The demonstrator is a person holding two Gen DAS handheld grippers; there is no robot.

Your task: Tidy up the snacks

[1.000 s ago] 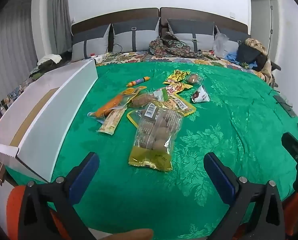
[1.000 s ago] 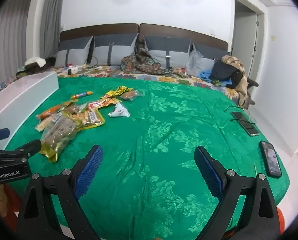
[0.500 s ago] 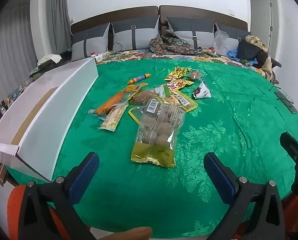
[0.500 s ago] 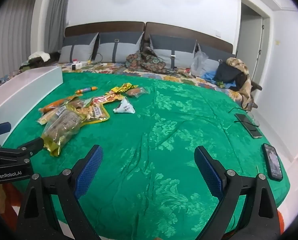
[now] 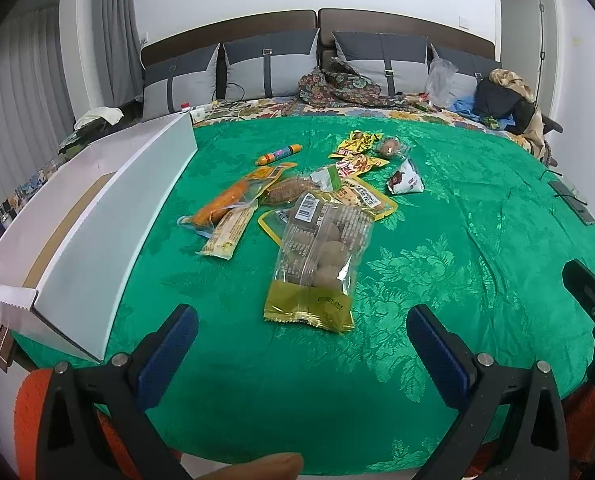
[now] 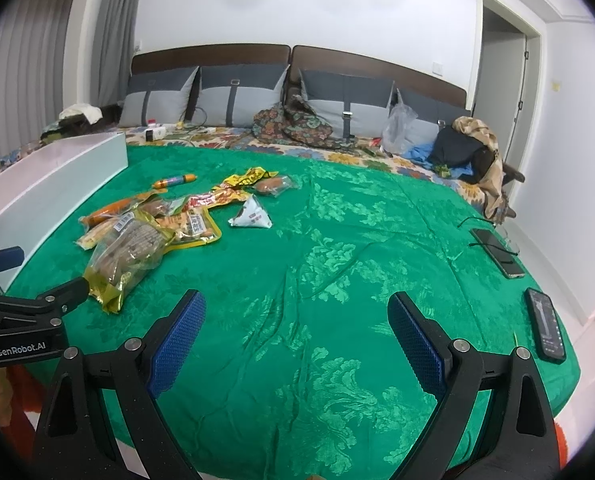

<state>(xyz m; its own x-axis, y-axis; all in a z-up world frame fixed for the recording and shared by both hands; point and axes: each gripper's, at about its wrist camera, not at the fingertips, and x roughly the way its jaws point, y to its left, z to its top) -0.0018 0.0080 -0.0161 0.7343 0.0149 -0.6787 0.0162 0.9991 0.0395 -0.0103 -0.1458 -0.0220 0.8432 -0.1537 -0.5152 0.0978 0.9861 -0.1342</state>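
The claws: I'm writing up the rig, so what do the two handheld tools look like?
Both match. The left claw and right claw each have two black angular fingers held with silver bolts, and blue textured pads on the inner faces. The left tool's black body reads "GenRobot.AI" in white in the right wrist view. Orange material shows behind the left claw's fingers.

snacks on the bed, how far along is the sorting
Nothing looks sorted yet: the snack pile lies loose on the green bedspread, and what shows of the white box holds none. Nothing is in hand: the left gripper and right gripper are both open and empty. All the packets, starting with the big clear bag, remain.
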